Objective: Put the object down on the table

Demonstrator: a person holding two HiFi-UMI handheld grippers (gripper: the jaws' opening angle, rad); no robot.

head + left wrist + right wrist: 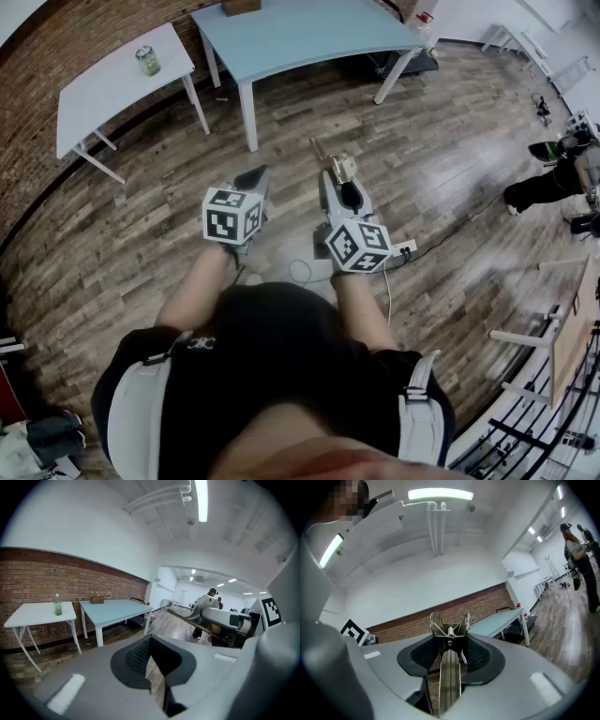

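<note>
1. Nearest the head camera is the person's dark shirt (272, 356), with both forearms reaching out over the wooden floor (141, 216).
2. The right tongs (450, 657) pinch a long metal utensil (450, 630). Its flat stem runs back between the pads and its forked end sticks out past the tips.
3. The left tongs (149, 641) are pressed together at the tips and carry nothing.
4. So the object is in the air over the floor, well apart from both worktops: the blue worktop (300, 33) far ahead, and the white worktop (112, 80) far left, which has a green bottle (147, 60) on it.
5. I judge we are in the carry, with the putting down not yet begun.
6. Next I would walk up to the blue worktop, lower the utensil until it rests flat on a bare patch, then spread the right tongs.
</note>
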